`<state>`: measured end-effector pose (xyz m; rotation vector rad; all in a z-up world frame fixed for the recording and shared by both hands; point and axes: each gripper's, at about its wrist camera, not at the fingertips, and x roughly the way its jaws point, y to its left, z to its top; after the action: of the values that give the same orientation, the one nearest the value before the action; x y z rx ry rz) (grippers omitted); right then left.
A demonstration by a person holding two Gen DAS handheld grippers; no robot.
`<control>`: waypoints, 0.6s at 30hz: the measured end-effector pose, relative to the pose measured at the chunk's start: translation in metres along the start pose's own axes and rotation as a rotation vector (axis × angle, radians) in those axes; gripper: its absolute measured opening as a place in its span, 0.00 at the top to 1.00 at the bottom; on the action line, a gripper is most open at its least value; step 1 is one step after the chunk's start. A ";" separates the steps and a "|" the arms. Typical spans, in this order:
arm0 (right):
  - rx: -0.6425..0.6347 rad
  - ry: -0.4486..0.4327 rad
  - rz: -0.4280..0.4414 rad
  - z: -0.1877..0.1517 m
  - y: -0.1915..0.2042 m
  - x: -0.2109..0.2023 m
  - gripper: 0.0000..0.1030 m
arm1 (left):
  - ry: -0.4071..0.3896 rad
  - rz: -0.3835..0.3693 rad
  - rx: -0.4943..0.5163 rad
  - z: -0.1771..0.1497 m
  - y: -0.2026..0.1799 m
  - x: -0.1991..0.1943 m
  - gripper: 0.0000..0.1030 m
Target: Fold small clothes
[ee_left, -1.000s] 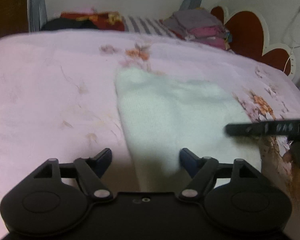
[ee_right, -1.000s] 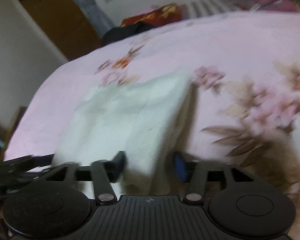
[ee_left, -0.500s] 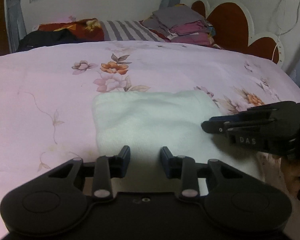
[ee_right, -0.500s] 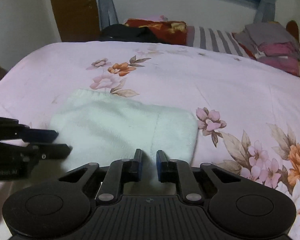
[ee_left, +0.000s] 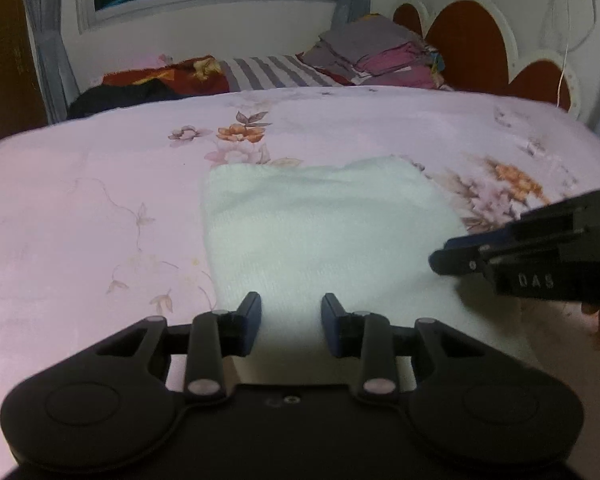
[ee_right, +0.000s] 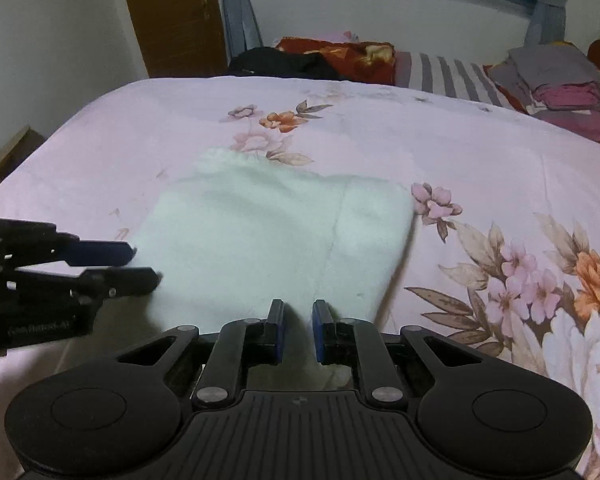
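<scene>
A white fleecy cloth [ee_left: 320, 220] lies folded on the pink flowered bedsheet [ee_left: 80, 200]. My left gripper [ee_left: 290, 316] sits at its near left corner, its jaws narrowed with cloth filling the gap between the pads. In the right wrist view the same cloth [ee_right: 252, 232] shows a fold line on its right side. There my right gripper [ee_right: 297, 320] is nearly shut on the near edge, and white fabric bunches under the fingers. Each gripper shows in the other's view: the left gripper [ee_right: 144, 262] at the cloth's left edge, the right gripper [ee_left: 438, 258] at its right edge.
A stack of folded clothes [ee_left: 380, 56] and a striped pillow [ee_left: 272, 72] lie at the far end of the bed. A dark garment [ee_left: 120, 96] and a red patterned blanket [ee_right: 340, 56] lie beside them. A wooden door [ee_right: 172, 16] stands at the far left.
Both grippers' jaws have narrowed from wide apart onto the cloth's near edge. Both views have rolled to level, and the cloth now lies squarely ahead.
</scene>
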<state>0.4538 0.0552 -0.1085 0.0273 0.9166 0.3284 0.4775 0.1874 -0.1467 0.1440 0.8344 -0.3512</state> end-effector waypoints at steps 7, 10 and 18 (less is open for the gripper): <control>0.018 -0.027 0.045 -0.004 0.003 -0.024 0.87 | 0.003 0.032 -0.029 -0.009 -0.008 -0.023 0.69; 0.033 -0.022 0.096 -0.019 0.003 -0.043 0.87 | 0.029 0.041 -0.043 -0.025 -0.015 -0.032 0.69; 0.040 0.099 0.135 -0.076 0.012 -0.045 0.87 | 0.071 0.102 -0.047 -0.075 -0.033 -0.058 0.68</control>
<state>0.3655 0.0441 -0.1182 0.1109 1.0215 0.4402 0.3772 0.1902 -0.1533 0.1552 0.9008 -0.2320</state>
